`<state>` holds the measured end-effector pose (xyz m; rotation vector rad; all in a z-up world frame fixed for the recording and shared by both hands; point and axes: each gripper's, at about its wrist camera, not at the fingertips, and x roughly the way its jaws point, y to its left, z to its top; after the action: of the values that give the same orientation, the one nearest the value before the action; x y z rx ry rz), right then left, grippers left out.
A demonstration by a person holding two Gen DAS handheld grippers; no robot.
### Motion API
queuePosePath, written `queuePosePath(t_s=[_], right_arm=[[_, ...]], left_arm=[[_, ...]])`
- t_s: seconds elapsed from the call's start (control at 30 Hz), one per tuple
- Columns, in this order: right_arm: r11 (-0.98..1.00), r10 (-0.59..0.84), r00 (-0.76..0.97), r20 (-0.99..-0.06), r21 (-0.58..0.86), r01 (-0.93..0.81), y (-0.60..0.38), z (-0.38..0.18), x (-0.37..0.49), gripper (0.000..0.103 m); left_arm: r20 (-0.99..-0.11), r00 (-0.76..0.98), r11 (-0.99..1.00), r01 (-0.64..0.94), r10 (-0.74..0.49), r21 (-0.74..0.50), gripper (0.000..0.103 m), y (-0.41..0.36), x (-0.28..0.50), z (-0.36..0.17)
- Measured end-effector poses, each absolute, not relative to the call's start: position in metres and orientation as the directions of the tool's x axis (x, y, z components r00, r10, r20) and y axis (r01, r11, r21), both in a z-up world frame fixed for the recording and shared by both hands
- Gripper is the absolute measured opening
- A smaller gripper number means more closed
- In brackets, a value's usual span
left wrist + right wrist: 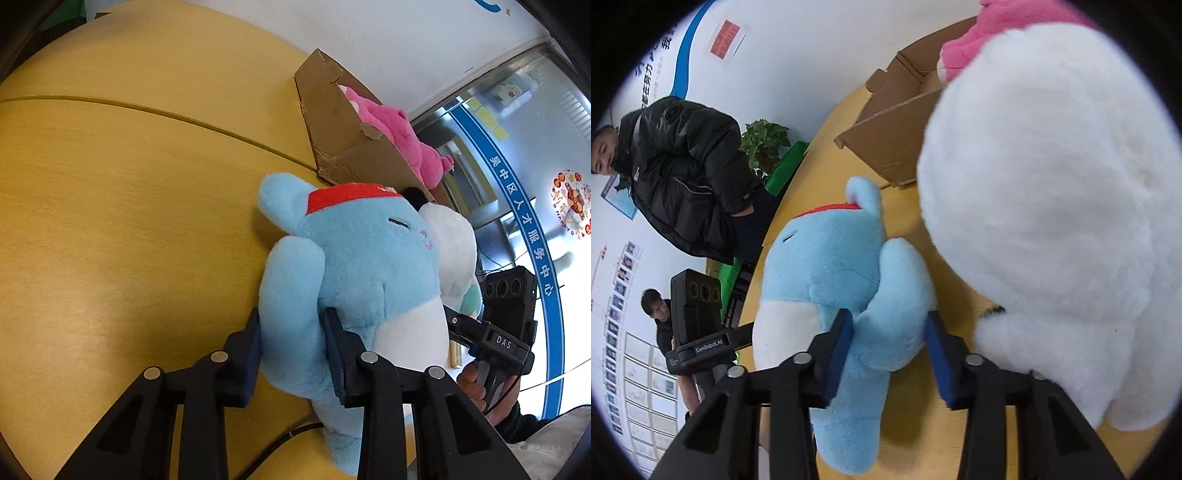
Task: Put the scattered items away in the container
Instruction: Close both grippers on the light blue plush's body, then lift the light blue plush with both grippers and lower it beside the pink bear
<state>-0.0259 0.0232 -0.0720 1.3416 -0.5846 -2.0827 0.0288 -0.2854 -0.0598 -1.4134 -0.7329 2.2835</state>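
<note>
A blue plush toy (362, 258) with a red headband lies on the yellow table (129, 206). My left gripper (291, 332) is shut on one of its arms. My right gripper (890, 339) is shut on its other arm, and the toy (827, 280) fills the centre of the right wrist view. A white plush toy (1052, 206) sits close on the right, also seen behind the blue one in the left wrist view (454, 243). A cardboard box (343, 136) holds a pink plush toy (399, 136). The box (894, 136) lies past the toys.
The right gripper's body (506, 314) shows at the right of the left wrist view, and the left gripper's body (698, 321) shows at the left of the right wrist view. Two people (683, 173) and a potted plant (764, 144) are beyond the table's edge.
</note>
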Motion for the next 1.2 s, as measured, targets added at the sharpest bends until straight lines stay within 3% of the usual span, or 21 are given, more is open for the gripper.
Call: queuePosePath(t_s=[0.27,0.47,0.5,0.73,0.9,1.07,1.2], right_arm=[[-0.743,-0.666,-0.250,-0.703,0.594,0.309,-0.008,-0.079,-0.032,0.033],[-0.762,-0.635,-0.319,-0.704,0.501,0.411,-0.004,-0.050,-0.019,0.017],[-0.766,-0.629,-0.350,-0.694,0.475,0.433,-0.001,-0.040,-0.015,0.013],[-0.779,-0.626,-0.533,-0.570,0.415,0.471,0.038,0.033,-0.030,0.012],[-0.803,-0.596,-0.603,-0.531,0.411,0.431,0.059,0.070,-0.101,0.012],[-0.855,-0.517,-0.617,-0.594,0.391,0.340,0.070,0.067,-0.192,0.012],[-0.884,-0.467,-0.515,-0.719,0.385,0.264,0.070,0.018,-0.253,0.012]], left_arm=[[-0.758,-0.439,-0.850,-0.025,0.483,-0.527,0.029,-0.283,0.037,-0.057],[-0.767,-0.468,-0.881,-0.059,0.439,-0.469,0.025,-0.261,0.032,-0.025],[-0.762,-0.478,-0.883,-0.070,0.437,-0.463,0.025,-0.257,0.030,-0.016],[-0.619,-0.624,-0.870,-0.235,0.477,-0.433,0.025,-0.228,-0.017,0.090],[-0.600,-0.655,-0.887,-0.306,0.459,-0.345,0.025,-0.199,-0.107,0.136],[-0.657,-0.620,-0.904,-0.300,0.428,-0.305,0.025,-0.171,-0.204,0.119],[-0.767,-0.529,-0.931,-0.233,0.364,-0.282,0.025,-0.156,-0.257,0.057]])
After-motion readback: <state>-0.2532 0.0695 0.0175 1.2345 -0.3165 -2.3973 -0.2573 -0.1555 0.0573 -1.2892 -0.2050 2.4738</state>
